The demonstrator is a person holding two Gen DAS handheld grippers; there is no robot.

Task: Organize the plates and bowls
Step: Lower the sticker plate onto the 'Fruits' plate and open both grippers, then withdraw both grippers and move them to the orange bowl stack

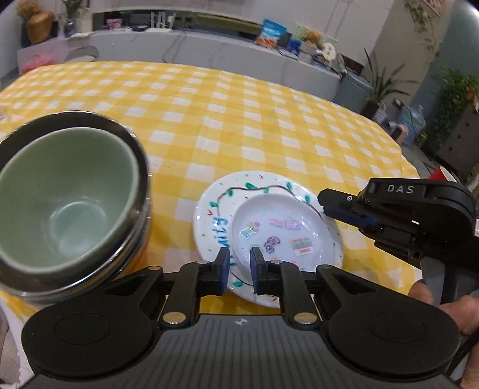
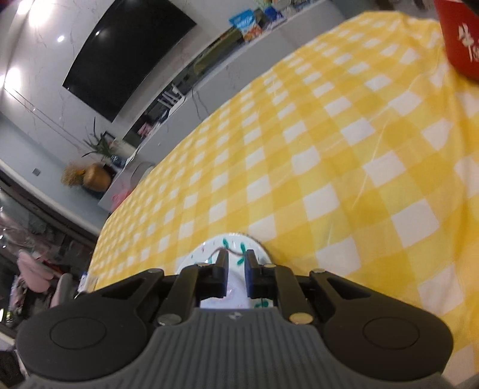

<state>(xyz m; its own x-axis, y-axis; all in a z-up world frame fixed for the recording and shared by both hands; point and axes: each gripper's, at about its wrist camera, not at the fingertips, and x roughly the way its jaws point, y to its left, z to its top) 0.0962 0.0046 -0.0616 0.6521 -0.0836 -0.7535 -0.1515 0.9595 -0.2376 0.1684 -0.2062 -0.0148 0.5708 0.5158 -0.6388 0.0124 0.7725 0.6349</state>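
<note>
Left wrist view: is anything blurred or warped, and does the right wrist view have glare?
Left wrist view: the green bowl and its steel bowl are smeared with blur, the plates sharper; the table edge bows from fisheye. Right wrist view: ceiling lights flare on the wall; the cloth is soft, tilted.

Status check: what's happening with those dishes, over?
Left gripper at painted white plate's near rim, right gripper at its right edge; grips unclear. Small stickered dish sits on it. Nothing blocking.
</note>
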